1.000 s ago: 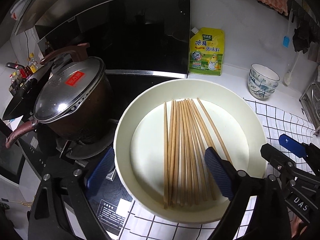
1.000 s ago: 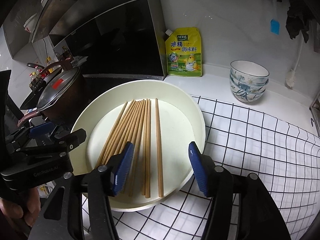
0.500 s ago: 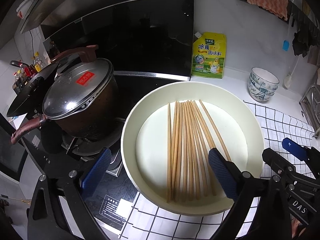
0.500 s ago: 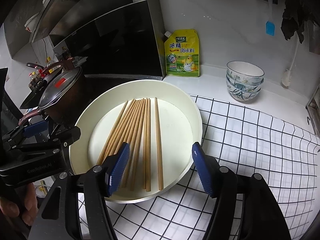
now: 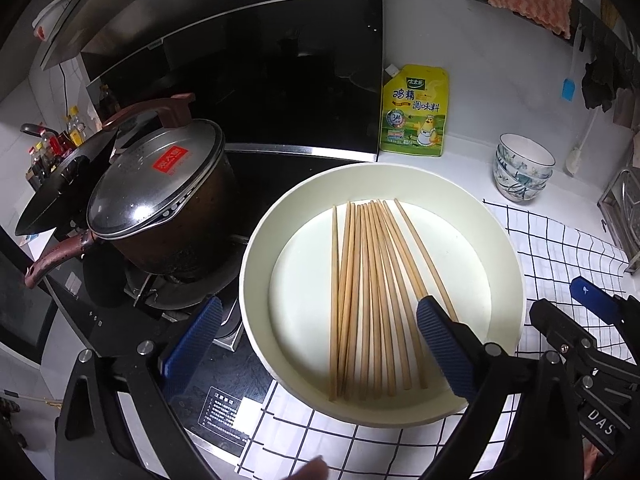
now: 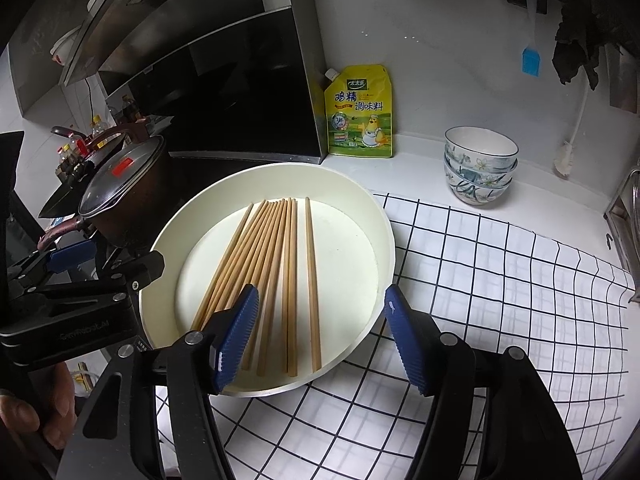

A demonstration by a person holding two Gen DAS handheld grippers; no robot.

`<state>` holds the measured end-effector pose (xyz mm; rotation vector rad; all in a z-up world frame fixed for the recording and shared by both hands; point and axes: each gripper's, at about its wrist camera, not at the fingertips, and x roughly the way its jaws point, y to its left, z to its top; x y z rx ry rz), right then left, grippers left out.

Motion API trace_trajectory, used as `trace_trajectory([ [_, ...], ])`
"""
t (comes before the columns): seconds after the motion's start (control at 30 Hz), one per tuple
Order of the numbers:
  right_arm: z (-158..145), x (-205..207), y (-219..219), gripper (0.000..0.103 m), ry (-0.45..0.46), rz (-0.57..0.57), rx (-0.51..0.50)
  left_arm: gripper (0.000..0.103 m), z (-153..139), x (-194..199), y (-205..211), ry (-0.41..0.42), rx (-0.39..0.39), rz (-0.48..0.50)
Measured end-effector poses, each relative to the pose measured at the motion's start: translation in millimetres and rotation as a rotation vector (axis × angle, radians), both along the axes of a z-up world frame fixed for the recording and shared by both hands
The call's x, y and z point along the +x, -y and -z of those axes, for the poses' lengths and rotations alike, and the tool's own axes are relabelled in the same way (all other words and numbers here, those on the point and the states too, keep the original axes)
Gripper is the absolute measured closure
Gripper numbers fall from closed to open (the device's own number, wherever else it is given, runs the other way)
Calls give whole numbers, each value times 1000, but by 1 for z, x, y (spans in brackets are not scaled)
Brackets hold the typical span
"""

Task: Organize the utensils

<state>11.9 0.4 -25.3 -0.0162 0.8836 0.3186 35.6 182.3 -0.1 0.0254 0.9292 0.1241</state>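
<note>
On the surface (image 6: 500, 360), beside the stove, a wide cream dish (image 5: 500, 224) sits partly on a black-and-white checked cloth (image 6: 480, 280), and in it lies a spread of wooden chopsticks (image 5: 368, 292). They run roughly parallel, close at the far ends and fanning a little toward me, with one stick on the right side lying slightly apart from the rest. None of them is lifted; all rest flat on the dish floor.

The left tool (image 5: 316, 336) hangs over the near rim of the dish with its blue pads wide apart and nothing between them. The right tool (image 6: 320, 332) hovers just beside it, likewise spread and empty, one pad over the chopsticks' near ends and the other out past the dish edge.

From this alone I can't say where the job stands. The sticks lying side by side in the dish would suit a bundle just laid out and tidied, or equally a bundle waiting to be gathered and carried off to a holder; no holder is plain to see. If a grasp is meant, it would ask for a low approach across the near ends, with the pads closing on several thin round sticks that could roll or splay.

A lidded pot (image 5: 160, 200), a yellow seasoning pouch (image 6: 360, 112) and stacked bowls (image 6: 480, 168) stand around, clear of both tools.
</note>
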Motion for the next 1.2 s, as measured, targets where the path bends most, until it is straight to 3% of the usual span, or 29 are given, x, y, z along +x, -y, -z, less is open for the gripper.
trace_trajectory([
  [1.2,2,4,-6,40,-6,-11,-5,7,6,6,-3,-25,-13,-20],
])
